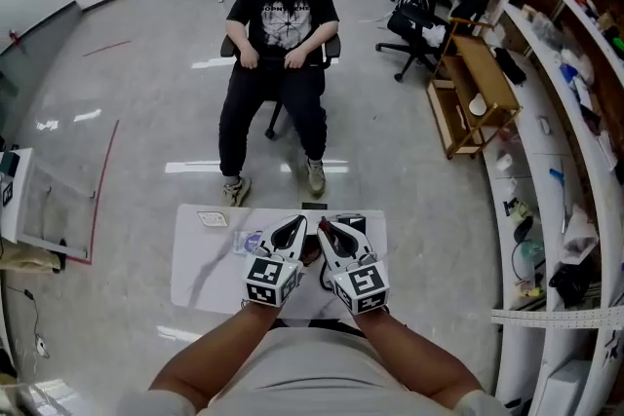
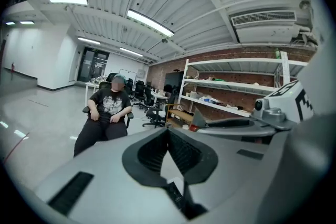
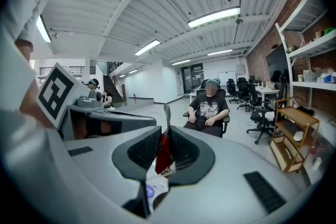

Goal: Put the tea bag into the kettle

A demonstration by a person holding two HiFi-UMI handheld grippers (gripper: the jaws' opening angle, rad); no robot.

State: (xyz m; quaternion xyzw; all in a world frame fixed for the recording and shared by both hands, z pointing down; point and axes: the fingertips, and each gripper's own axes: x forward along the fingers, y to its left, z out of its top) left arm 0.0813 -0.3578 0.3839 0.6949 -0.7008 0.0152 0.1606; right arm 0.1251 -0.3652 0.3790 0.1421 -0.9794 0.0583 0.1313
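Small white rectangular table (image 1: 195, 278) is sitting low in the head view. On its left part a small flat pale card (image 1: 212, 219) is lying, and just to the right of it a crumpled clear packet with a purple spot (image 1: 248, 242). Beyond the table, a person in black clothes (image 1: 278, 63) is sitting on a black office chair, hands in lap, facing this way.

The left gripper (image 1: 295, 227) is hovering over the middle of the table. In the left gripper view its jaw tips are meeting, closed together (image 2: 168, 131), with nothing between them.

The right gripper (image 1: 327, 229) is hanging just beside it, the two almost touching at the tips. Its jaws are clamping (image 3: 164, 134) a red tea bag sachet (image 3: 163, 152). The sachet is standing upright between the pads, a thin grey strip poking up above them, so the tea bag is up in the air over the table.

A dark object (image 1: 353, 222) is lying on the table behind the right gripper. It is partly hidden, so I cannot tell what it is.

Far right, a low wooden shelf cart (image 1: 478, 93) is standing next to long white wall shelving (image 1: 575, 112) loaded with small items.
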